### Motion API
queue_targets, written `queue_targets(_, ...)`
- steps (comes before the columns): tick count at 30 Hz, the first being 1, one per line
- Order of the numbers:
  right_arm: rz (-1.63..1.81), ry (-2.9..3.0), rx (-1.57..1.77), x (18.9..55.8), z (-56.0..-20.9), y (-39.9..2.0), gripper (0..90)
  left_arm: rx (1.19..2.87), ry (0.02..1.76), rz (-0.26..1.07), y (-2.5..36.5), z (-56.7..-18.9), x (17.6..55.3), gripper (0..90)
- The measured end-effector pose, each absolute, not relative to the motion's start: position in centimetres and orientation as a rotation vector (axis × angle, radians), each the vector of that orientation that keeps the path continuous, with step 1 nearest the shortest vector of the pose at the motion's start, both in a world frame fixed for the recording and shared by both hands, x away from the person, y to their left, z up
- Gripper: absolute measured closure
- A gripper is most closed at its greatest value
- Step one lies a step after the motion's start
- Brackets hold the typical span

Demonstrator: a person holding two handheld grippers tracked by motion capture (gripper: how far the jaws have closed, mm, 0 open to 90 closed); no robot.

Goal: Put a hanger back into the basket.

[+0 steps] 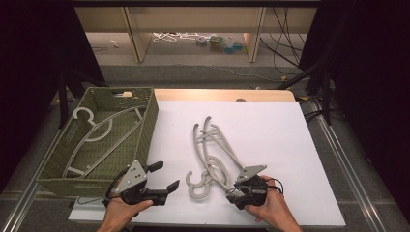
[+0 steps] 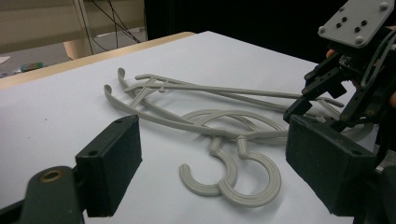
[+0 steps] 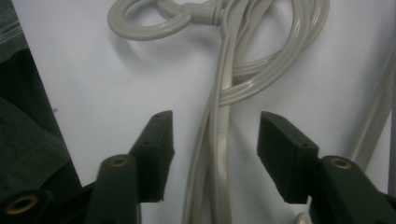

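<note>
1. Two grey plastic hangers (image 1: pixel 212 154) lie stacked on the white table (image 1: pixel 270 125), hooks toward the person, arms fanning out toward the far edge. In the left gripper view their two hooks (image 2: pixel 233 175) sit side by side, touching.
2. The right gripper (image 1: pixel 237 192) is down at the near end of the hangers. In the right gripper view its jaws stand on either side of the hanger arm (image 3: pixel 219 140), with a gap showing on both sides, so it's partly spread and not pinching yet.
3. The left gripper (image 1: pixel 167 178) hovers just left of the hooks, by the basket's near corner, jaws spread wide with nothing in them.
4. A green woven basket (image 1: pixel 147 121) sits at the left edge of the table with another pale hanger (image 1: pixel 94 128) lying inside it.
5. Looked for brands or labels: no readable writing on the hangers, basket or grippers that I can make out.
</note>
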State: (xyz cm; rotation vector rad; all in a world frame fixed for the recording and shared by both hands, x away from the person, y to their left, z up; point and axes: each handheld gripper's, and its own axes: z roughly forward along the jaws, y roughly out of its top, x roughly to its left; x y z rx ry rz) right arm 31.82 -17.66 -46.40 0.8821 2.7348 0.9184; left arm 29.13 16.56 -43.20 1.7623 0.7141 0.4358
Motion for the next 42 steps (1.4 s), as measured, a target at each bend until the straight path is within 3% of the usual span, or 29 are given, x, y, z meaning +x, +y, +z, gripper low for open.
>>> queue_targets(15,0.844,2.819,0.771,32.0,-46.4,-17.1,78.8,1.807,0.695,0.445,16.4,-43.4,29.2,20.0)
queue_targets(31,0.878,2.787,0.591,31.4,-43.4,-18.5,82.4,1.888,0.662,0.481,16.0,-43.8,29.5,25.0)
queue_targets(42,0.912,2.803,0.455,30.6,-41.9,-18.8,82.2,2.001,0.497,0.492,13.7,-44.4,30.1,31.1)
